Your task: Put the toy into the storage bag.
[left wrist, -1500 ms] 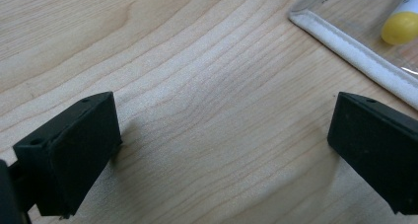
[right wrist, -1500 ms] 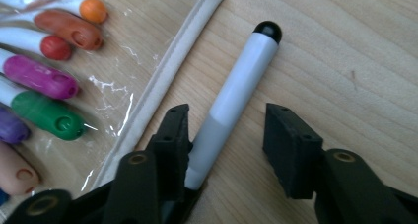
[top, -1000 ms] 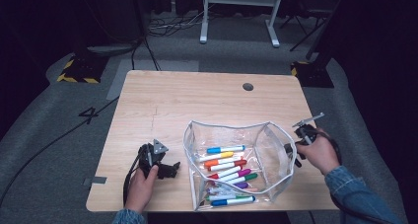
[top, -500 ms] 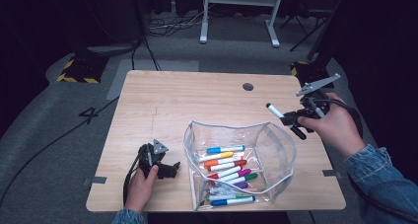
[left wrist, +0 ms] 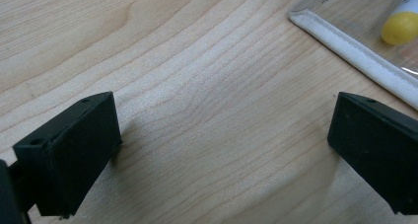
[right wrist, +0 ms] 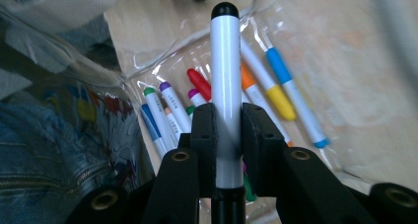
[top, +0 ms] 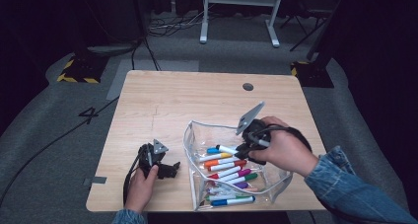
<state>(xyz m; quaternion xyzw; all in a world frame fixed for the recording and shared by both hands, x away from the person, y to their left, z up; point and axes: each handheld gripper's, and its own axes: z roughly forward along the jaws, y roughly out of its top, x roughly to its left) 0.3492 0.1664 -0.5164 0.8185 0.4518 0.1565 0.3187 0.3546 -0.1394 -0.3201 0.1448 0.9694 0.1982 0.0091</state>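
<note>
One white marker with a black cap [right wrist: 225, 86] sits clamped between the fingers [right wrist: 203, 140] of the right gripper [top: 246, 147], held above the open mouth of the clear plastic pouch with white trim [top: 197, 135] on the light wooden desk [top: 172, 100]. It looks light, stiff and smooth-barrelled, so the grip at mid-barrel seems sensible; a hold nearer either end would likely let it pivot or slip. Its long axis runs straight along the gripper, capped end pointing away from the hand and toward the loose coloured markers [top: 229, 167] lying inside the pouch. Near the pouch's left side, the left gripper [top: 165, 167] rests low on the desk with its fingers [left wrist: 69, 150] spread wide, holding nothing.
</note>
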